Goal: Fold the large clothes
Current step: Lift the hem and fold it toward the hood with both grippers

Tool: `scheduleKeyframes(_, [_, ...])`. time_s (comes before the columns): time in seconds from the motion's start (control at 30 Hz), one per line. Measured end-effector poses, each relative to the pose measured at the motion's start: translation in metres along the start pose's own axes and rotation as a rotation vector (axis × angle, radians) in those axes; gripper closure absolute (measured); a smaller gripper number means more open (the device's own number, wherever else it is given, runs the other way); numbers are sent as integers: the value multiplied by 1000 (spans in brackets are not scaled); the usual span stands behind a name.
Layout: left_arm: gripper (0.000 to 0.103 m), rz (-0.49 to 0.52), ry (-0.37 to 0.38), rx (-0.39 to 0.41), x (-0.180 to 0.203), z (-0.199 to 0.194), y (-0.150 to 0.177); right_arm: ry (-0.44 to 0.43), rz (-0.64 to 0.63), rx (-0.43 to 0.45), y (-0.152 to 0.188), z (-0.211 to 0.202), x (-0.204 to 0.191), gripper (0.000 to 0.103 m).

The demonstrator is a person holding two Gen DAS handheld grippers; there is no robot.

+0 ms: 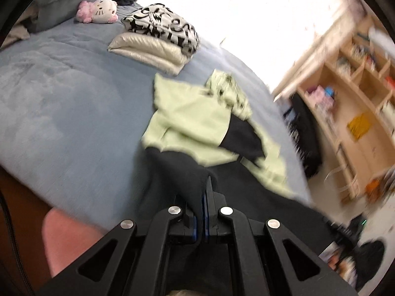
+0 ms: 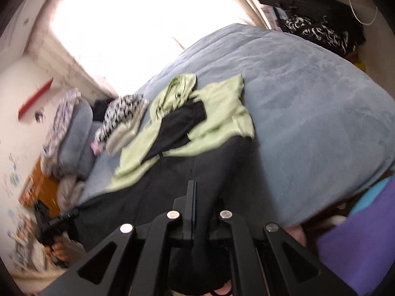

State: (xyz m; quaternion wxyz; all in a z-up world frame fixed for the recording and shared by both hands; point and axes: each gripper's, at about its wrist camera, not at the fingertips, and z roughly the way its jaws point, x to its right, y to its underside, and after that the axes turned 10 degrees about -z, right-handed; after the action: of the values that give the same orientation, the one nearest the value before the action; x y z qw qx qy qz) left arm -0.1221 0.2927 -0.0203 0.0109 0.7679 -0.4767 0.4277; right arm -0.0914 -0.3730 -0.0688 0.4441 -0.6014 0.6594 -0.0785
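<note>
Both grippers clamp the black garment (image 1: 177,172) at its near hem, prob. to lift and spread it for folding. Left gripper (image 1: 202,197) pinches a bunched corner; right gripper (image 2: 192,192) is closed w/ dark cloth draped past its jaws, exact bite hard to see. Garment runs from 6 o'clock toward centre of the blue bed (image 1: 61,98), under a light green top (image 1: 192,113) lying on it. Folded stack (image 1: 158,39) sits at 12 o'clock, set aside. Motion blur smears shelf contents at 3 o'clock; garment type unclear.
</note>
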Motion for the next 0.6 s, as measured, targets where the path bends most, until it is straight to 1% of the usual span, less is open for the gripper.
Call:
scheduleKeyframes(0.07, [102,-40,20,21,8,14,-26,-21,44,26,-20,7,4,99])
scheduleKeyframes(0.1, [102,-55,21,29,12,20,-35,-29,63,39,-31,11,4,99])
scheduleKeyframes(0.2, [102,-120,23,42,21,49,-80,-44,97,61,-71,30,7,99])
scheduleKeyframes(0.23, [101,-137,19,45,24,59,-93,-45,103,61,-90,42,8,99])
scheduleKeyframes(0.3, [100,-186,-2,39,30,90,-126,-32,116,56,-116,62,10,98])
scheduleKeyframes(0.33, [99,-203,-15,34,33,105,-140,-31,134,47,-129,75,13,95])
scheduleKeyframes(0.37, [96,-235,-40,41,35,124,-160,-23,153,39,-145,90,17,95])
scheduleKeyframes(0.4, [91,-249,-56,52,34,139,-172,-9,168,25,-160,105,21,93])
scheduleKeyframes(0.43, [76,-269,-68,57,33,153,-185,5,194,8,-178,125,28,85])
scheduleKeyframes(0.47, [57,-294,-66,58,32,167,-198,14,222,1,-188,136,34,76])
scheduleKeyframes(0.5, [52,-312,-71,66,30,180,-210,9,263,-6,-198,152,42,53])
scheduleKeyframes(0.53, [48,-328,-83,81,27,188,-217,-5,290,-10,-206,167,49,36])
scheduleKeyframes(0.57, [47,-327,-97,105,25,198,-227,-6,302,-9,-210,175,53,32])
scheduleKeyframes(0.6, [47,-315,-111,111,23,204,-230,-7,310,-8,-213,184,57,32])
